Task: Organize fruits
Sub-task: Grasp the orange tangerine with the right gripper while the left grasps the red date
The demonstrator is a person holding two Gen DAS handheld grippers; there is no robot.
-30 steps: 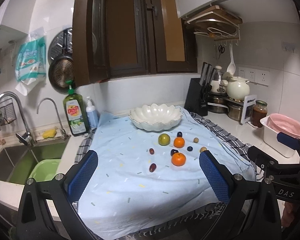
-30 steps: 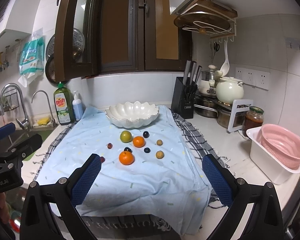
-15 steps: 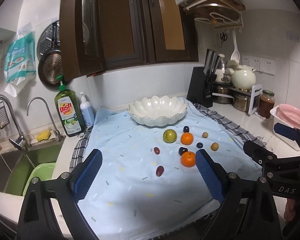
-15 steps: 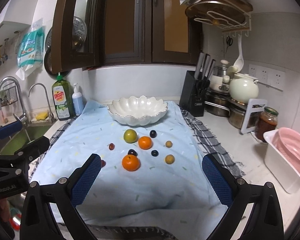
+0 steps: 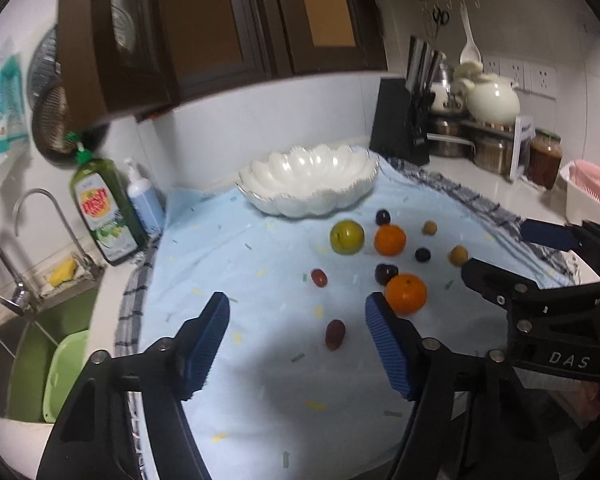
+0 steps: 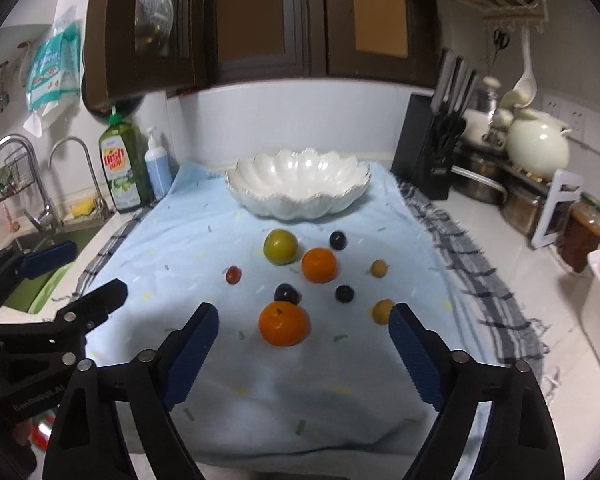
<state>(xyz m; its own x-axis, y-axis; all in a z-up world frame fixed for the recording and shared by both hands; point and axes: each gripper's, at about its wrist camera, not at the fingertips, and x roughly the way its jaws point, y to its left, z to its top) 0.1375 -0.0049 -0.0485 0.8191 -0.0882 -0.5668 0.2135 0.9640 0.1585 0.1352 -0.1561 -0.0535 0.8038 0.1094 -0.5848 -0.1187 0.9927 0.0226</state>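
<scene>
Loose fruit lies on a light blue cloth (image 5: 228, 264) in front of a white scalloped bowl (image 5: 300, 205) (image 6: 296, 206). There are two oranges (image 6: 284, 324) (image 6: 319, 265), a green fruit (image 6: 280, 246), a few dark grapes, two red grapes and two small yellowish fruits. My left gripper (image 5: 296, 308) hovers low over the cloth with its jaws closing. The nearer red grape (image 5: 335, 334) lies between its fingers, untouched. My right gripper (image 6: 303, 314) is also closing, and the nearer orange sits between its fingertips, clear of both pads.
A sink with a green basin (image 5: 66, 376) lies left, with a dish soap bottle (image 5: 102, 216) and pump bottle (image 5: 144, 204) beside it. A knife block (image 6: 430, 152), pots, a jar (image 6: 582, 236) and a pink colander (image 5: 596, 184) stand right. Dark cabinet doors hang overhead.
Both grippers have come forward and down toward the fruit, which now looks larger. The jaws of both have narrowed, the left more than the right.
</scene>
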